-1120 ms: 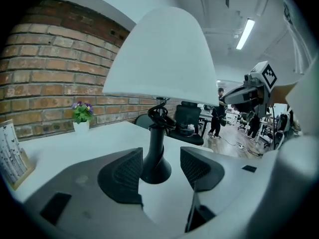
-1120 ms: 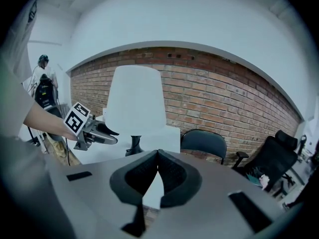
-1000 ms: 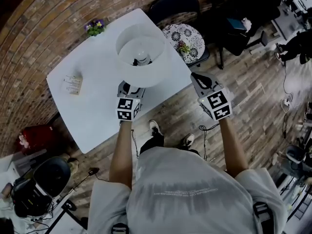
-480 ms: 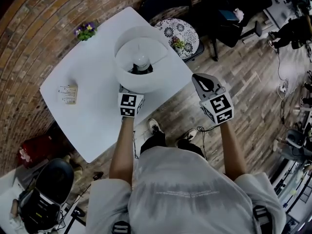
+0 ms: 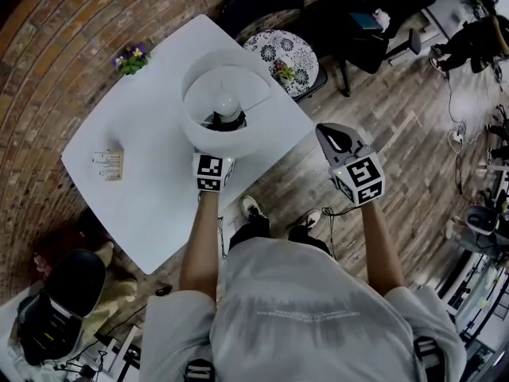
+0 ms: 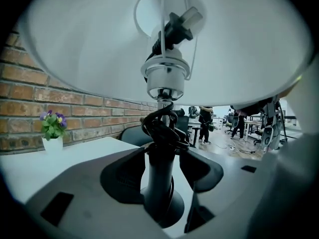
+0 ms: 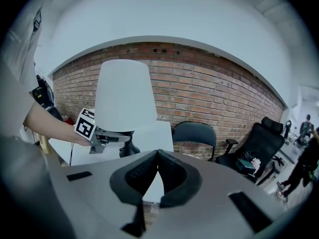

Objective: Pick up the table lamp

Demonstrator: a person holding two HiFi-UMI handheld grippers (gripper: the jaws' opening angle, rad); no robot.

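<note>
Scanning from the left in the head view, I see a small card (image 5: pixel 107 164) lying flat on the white table (image 5: pixel 143 205), with a little flower pot (image 5: pixel 131 56) at the far corner next to the brick wall (image 5: pixel 48 46). Further right, the table lamp (image 5: pixel 225 106) stands over the table's near edge, its white shade hiding most of the base. My left gripper (image 6: pixel 159 163) reaches in under that shade, and its own view shows both jaws pinching the dark stem just below the coiled cord (image 6: pixel 162 128). I cannot tell whether the base touches the tabletop. Beyond the table's right corner sits a round patterned seat (image 5: pixel 298 54). My right gripper (image 5: pixel 338 138) hangs over the wooden floor (image 5: pixel 413 157), well apart from the lamp, its jaws pressed together on nothing.
</note>
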